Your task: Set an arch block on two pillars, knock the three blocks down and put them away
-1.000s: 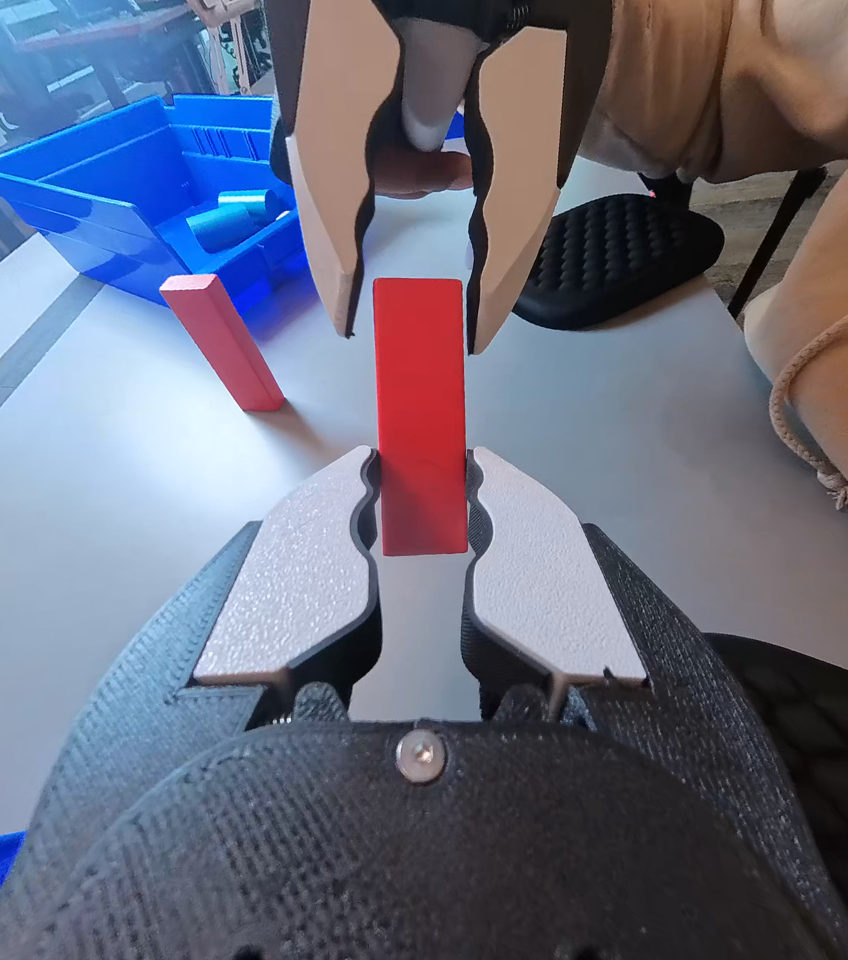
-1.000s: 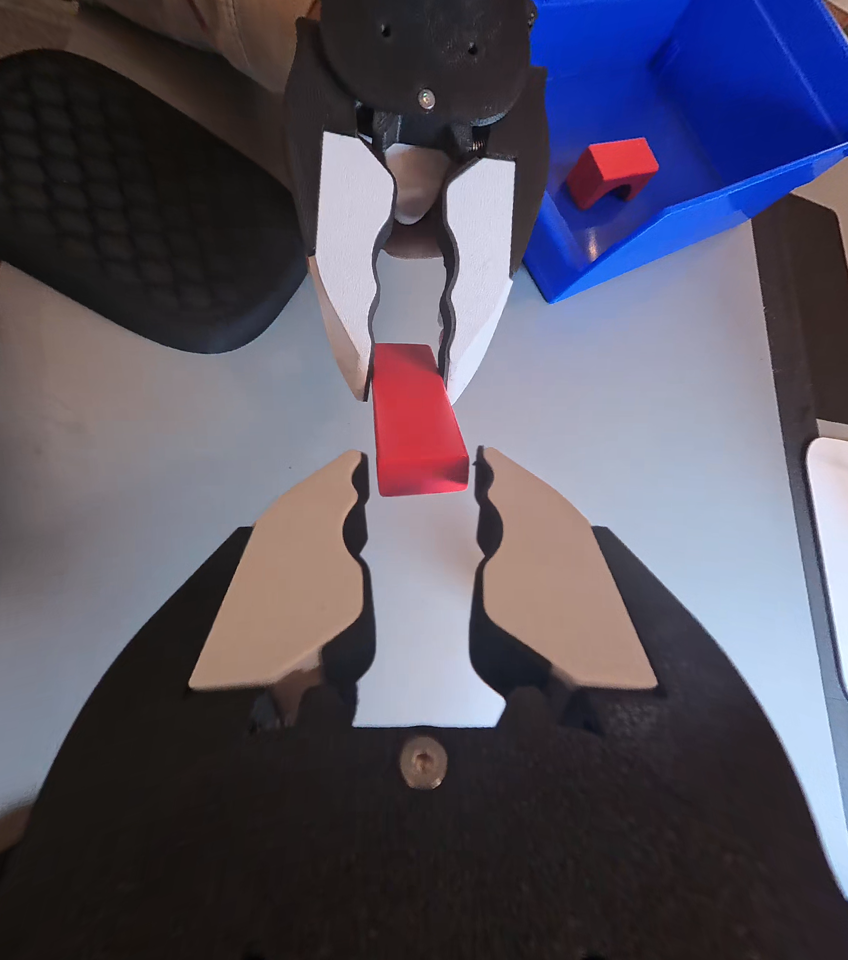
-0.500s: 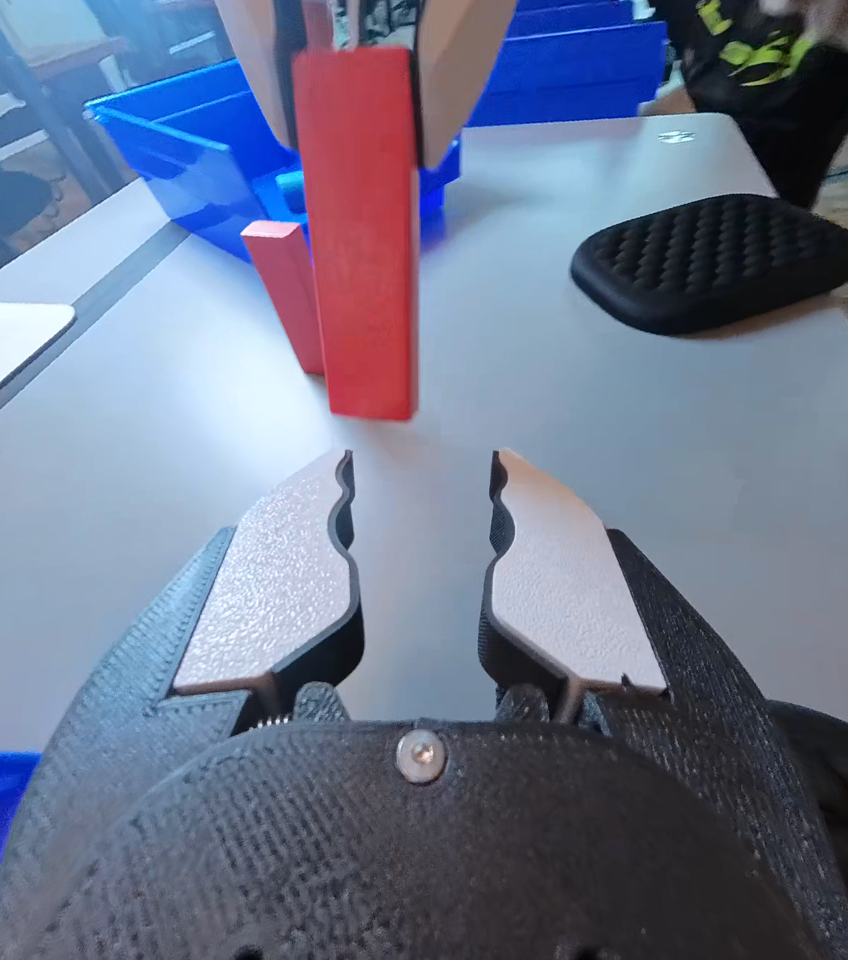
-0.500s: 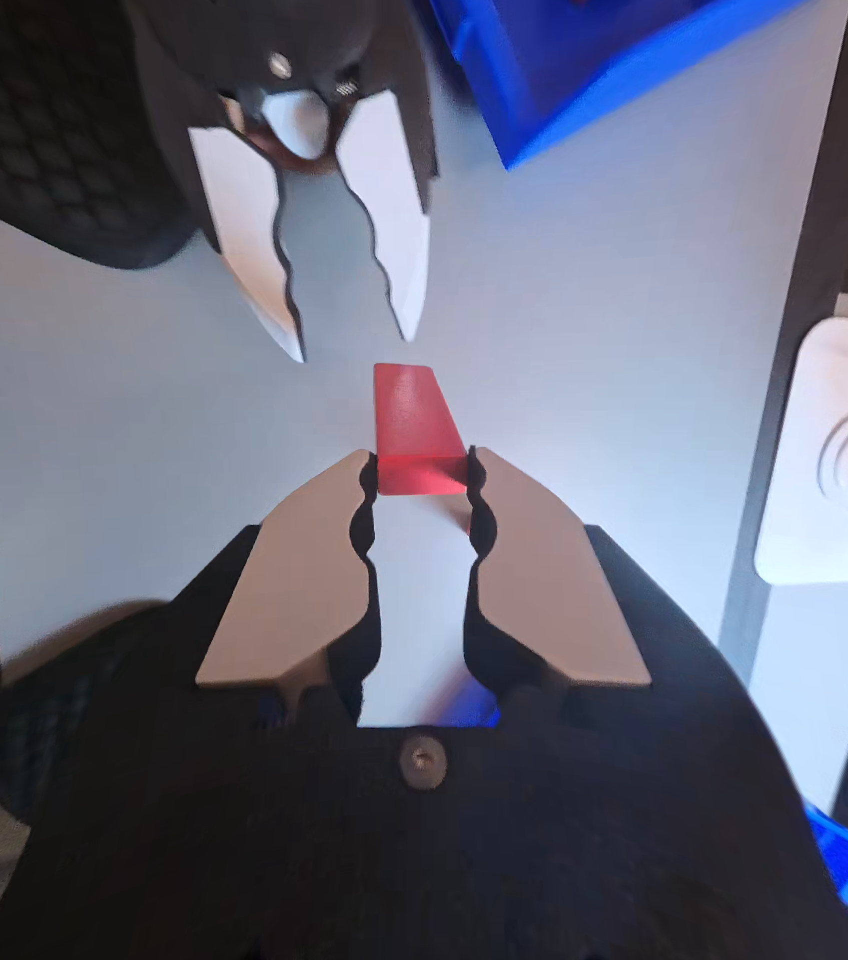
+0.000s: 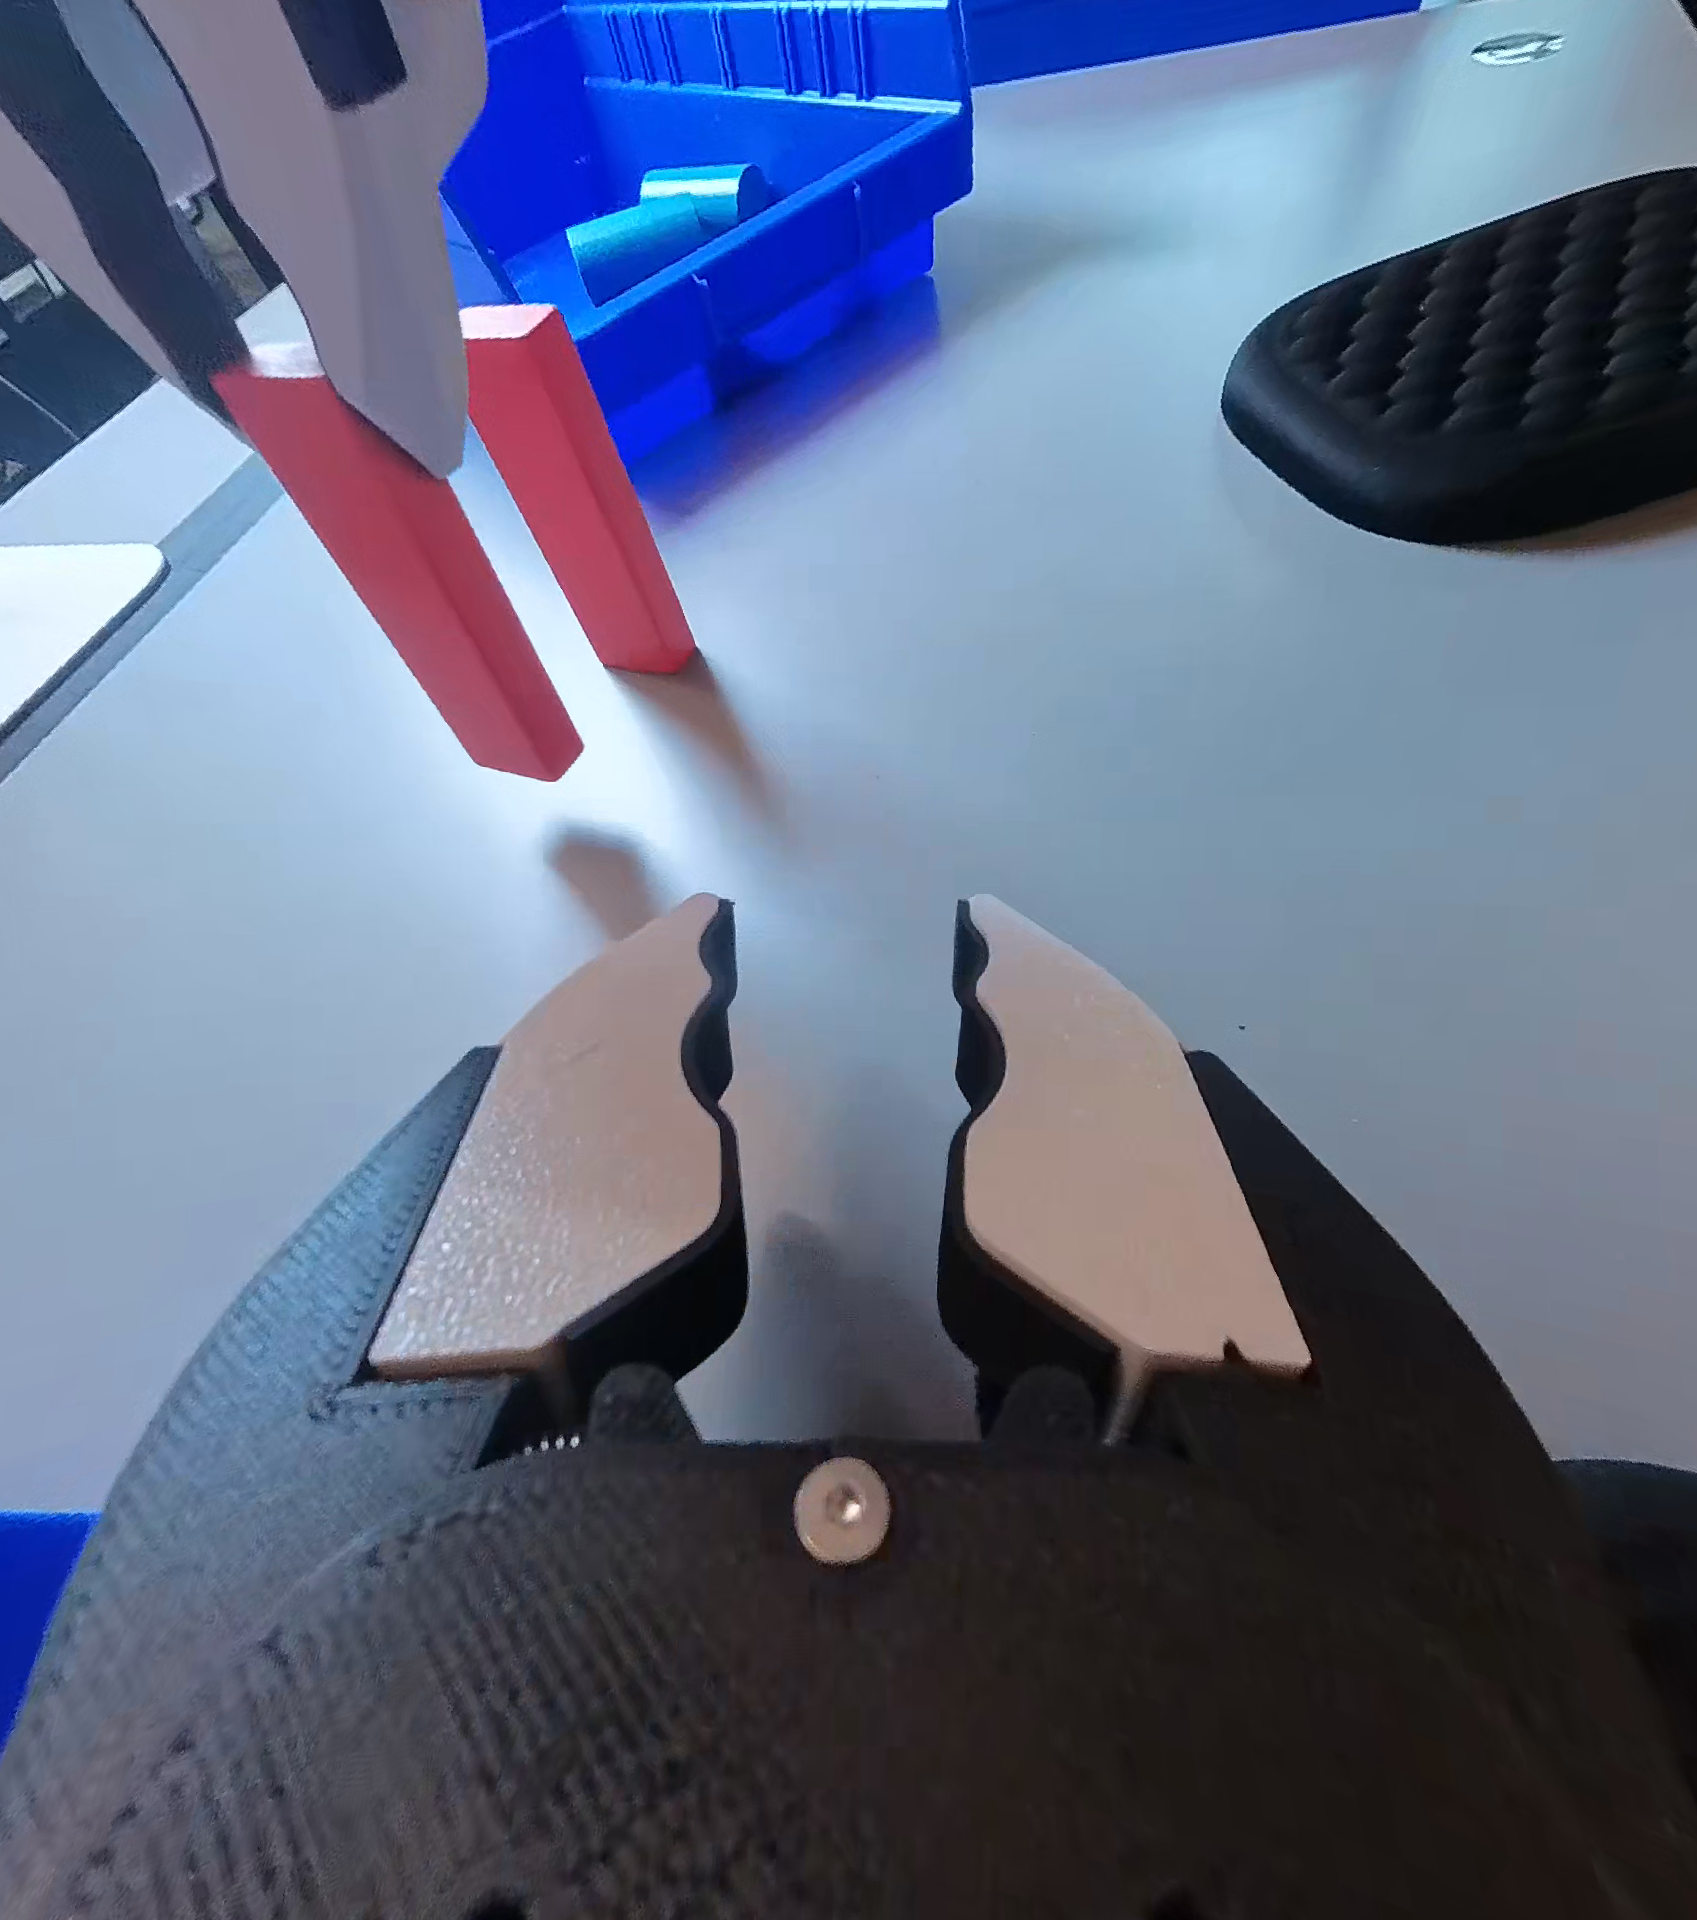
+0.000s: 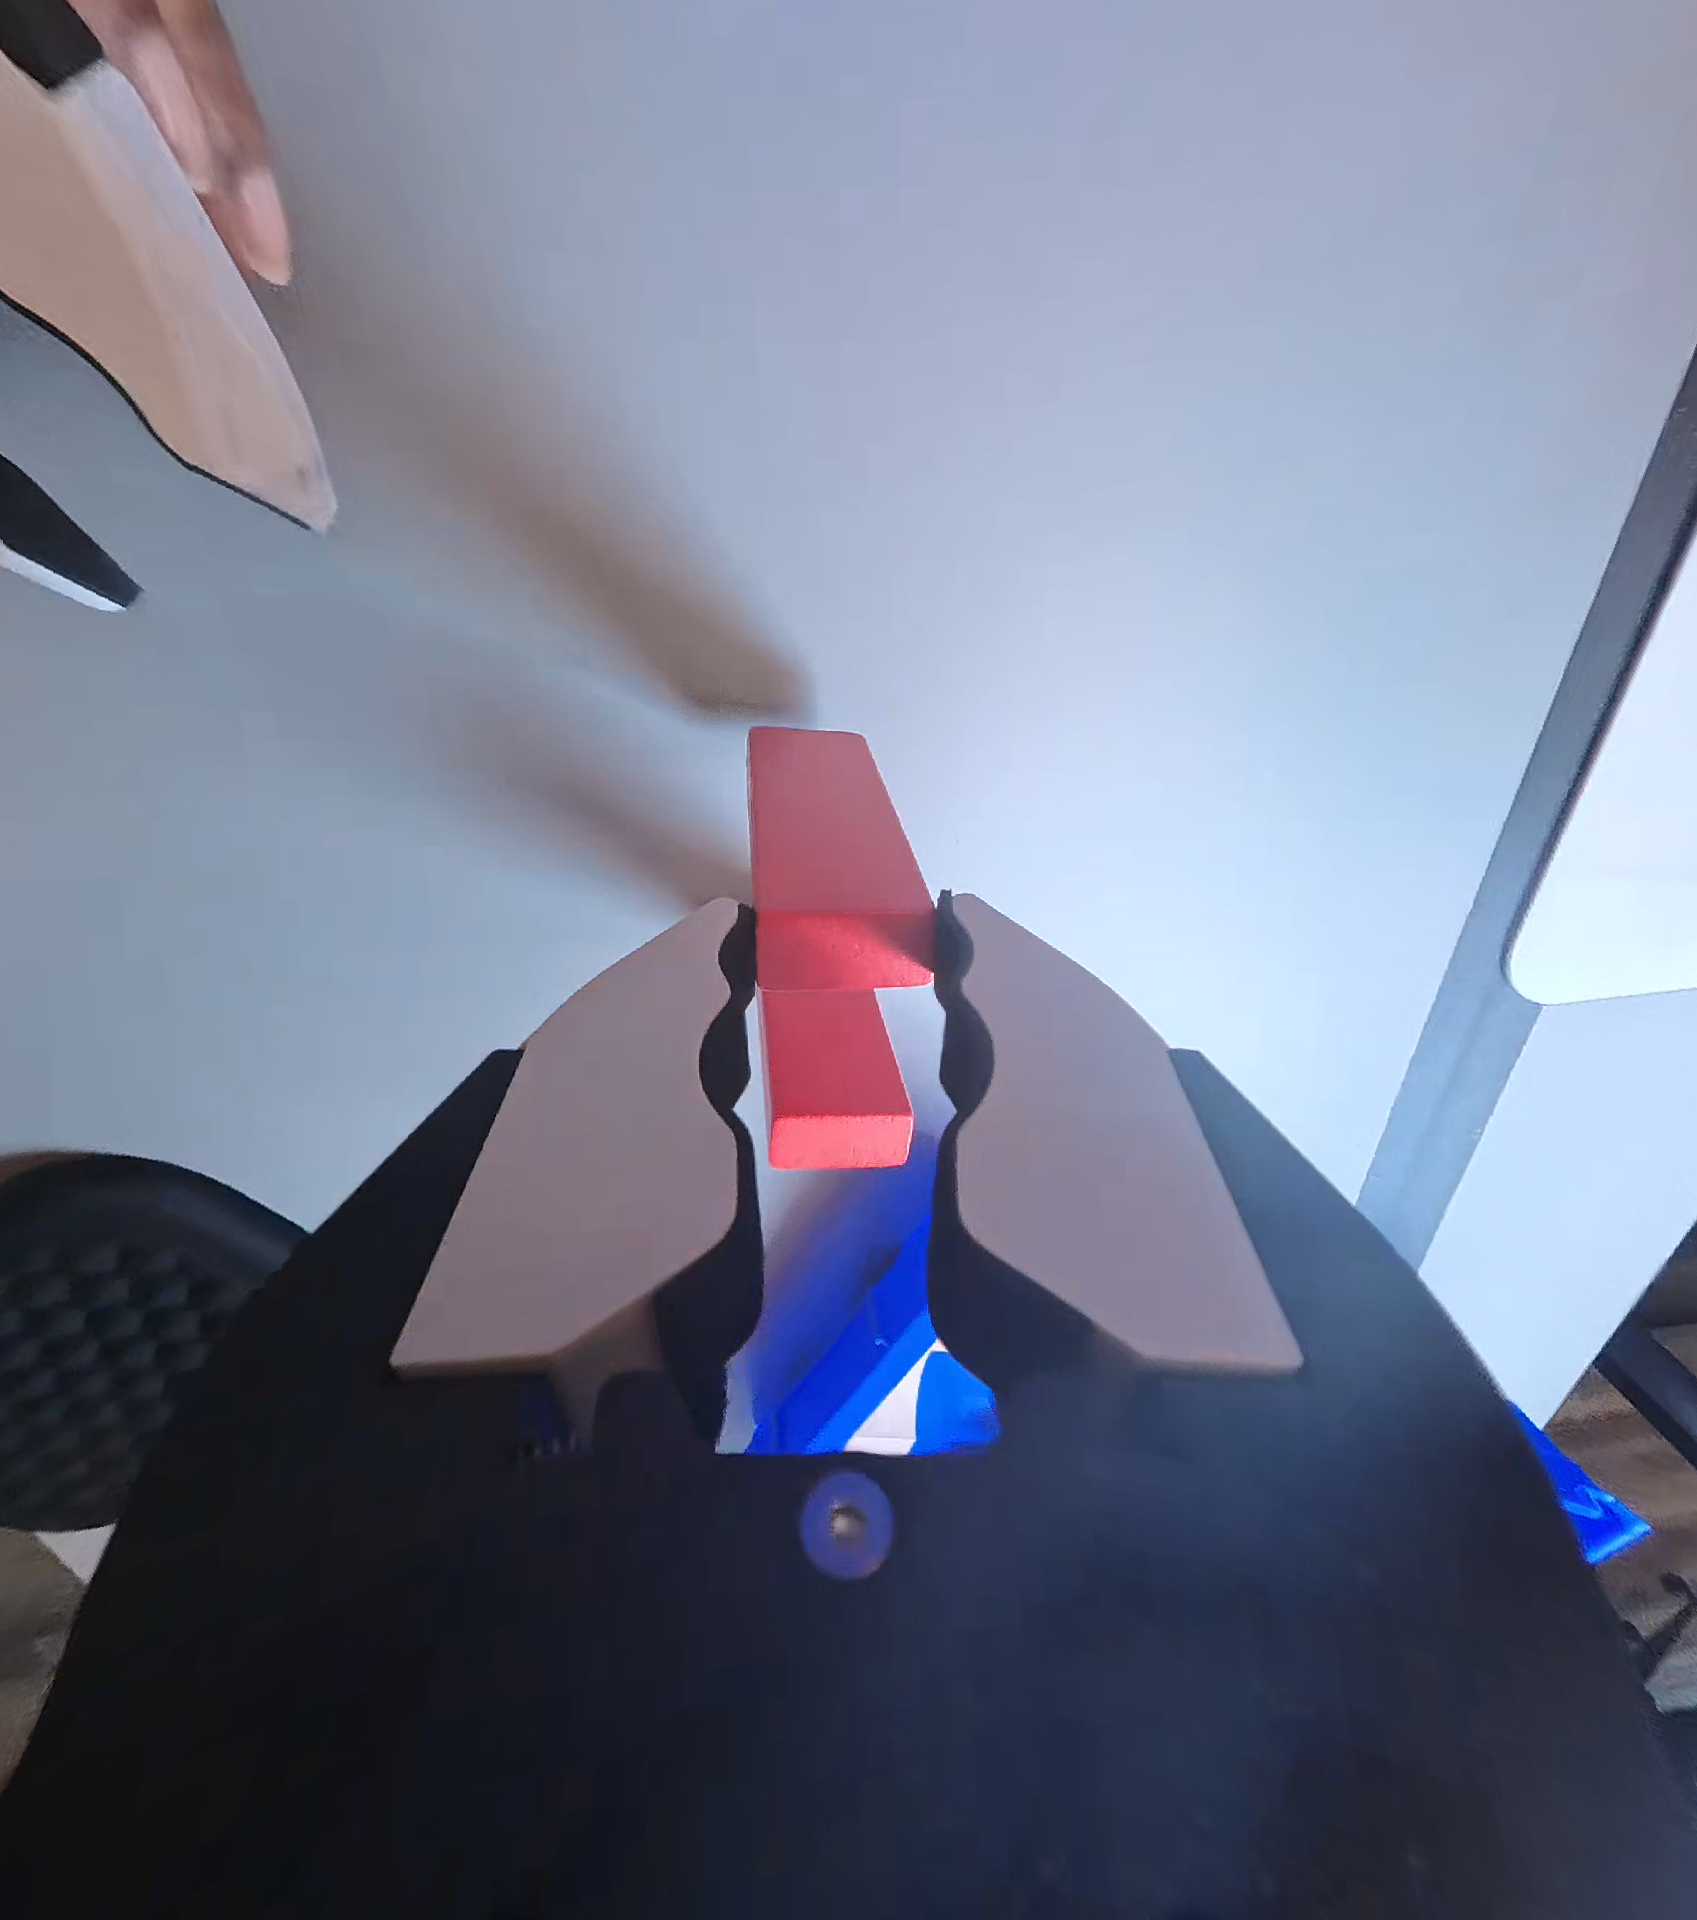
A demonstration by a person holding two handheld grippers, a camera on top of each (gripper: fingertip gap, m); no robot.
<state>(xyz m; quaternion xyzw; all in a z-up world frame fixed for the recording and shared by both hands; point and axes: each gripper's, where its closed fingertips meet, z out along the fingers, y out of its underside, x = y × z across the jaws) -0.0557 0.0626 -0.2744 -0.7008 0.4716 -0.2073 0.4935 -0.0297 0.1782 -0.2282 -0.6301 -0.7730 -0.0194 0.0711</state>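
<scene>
right gripper [image 6: 842,914] clamps a red pillar [image 6: 828,831] by its top end, held off the table [image 5: 1083,727], just beside the standing second pillar [image 5: 579,488]. left gripper [image 5: 842,920] gapes empty. blue bin [image 5: 771,135] behind.

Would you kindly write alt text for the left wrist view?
The right gripper holds a red block just above the grey table, beside a second red block standing upright. The left gripper is open and empty.

no readable writing shows in either view
</scene>
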